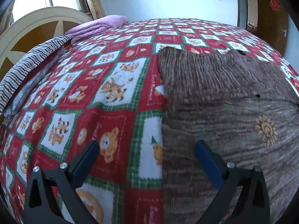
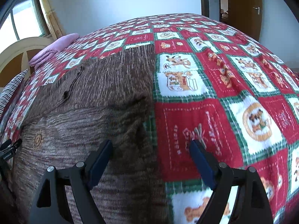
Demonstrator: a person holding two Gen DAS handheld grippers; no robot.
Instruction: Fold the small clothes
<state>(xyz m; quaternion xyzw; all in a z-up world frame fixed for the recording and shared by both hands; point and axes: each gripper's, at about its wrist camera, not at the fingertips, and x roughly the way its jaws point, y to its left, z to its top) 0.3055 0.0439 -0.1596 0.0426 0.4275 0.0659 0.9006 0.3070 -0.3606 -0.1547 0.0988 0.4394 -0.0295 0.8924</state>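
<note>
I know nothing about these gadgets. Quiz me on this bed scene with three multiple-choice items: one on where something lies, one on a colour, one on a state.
1. Where is the purple blanket?
A. at the far corner of the bed, by the headboard
B. on top of the brown garment
C. between the fingers

2. What colour is the sun motif on the garment?
A. blue
B. tan
C. pink

3. How do the left gripper and right gripper stand?
A. both clamped on the garment
B. one shut, one open
C. both open, holding nothing

Answers: 1 A, the blanket lies folded beside the headboard, away from the garment. 2 B, the sun is tan on brown knit. 3 C, each pair of fingers stands wide apart with only the garment's edge and the quilt seen beyond them.
</note>
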